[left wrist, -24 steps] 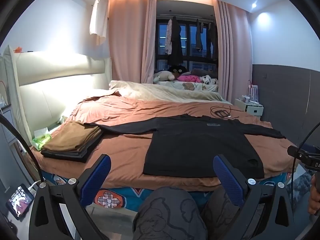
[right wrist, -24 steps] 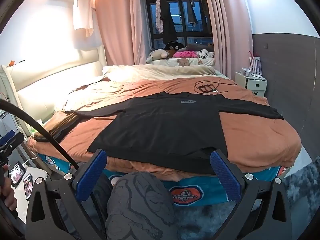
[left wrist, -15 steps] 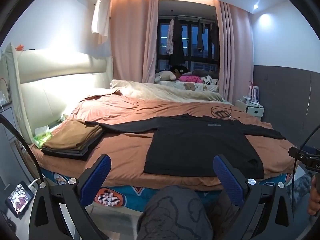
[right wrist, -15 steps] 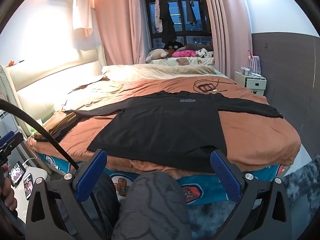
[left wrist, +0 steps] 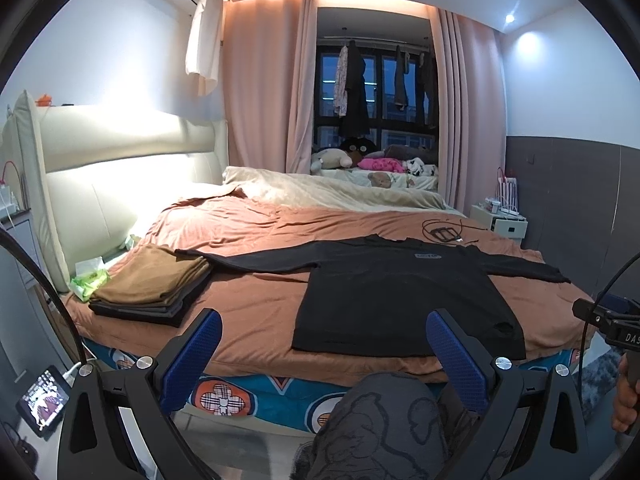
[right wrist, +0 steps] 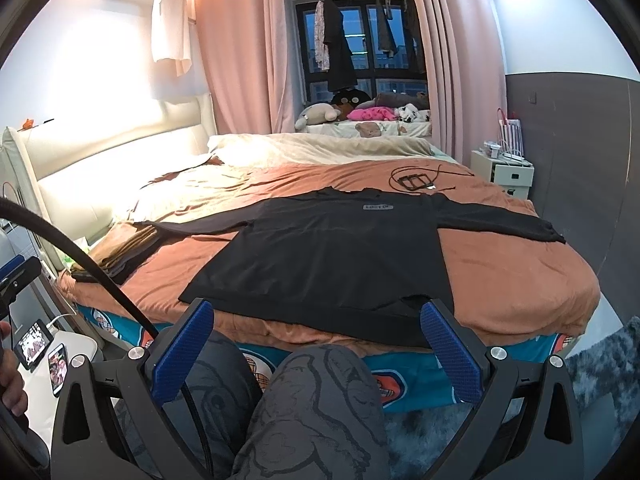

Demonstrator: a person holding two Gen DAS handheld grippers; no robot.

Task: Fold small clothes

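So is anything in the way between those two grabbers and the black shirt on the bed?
Nothing visible lies on the black shirt or before its near hem. Both the left gripper and right gripper hang open short of the bed, above the person's knees.

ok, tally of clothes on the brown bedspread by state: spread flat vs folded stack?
Spread flat: 1, the black long-sleeve shirt
Folded stacks: 1, the pile by the headboard, brown garment on top, dark ones under it; the number of pieces in it cannot be told
Total: 2 groups
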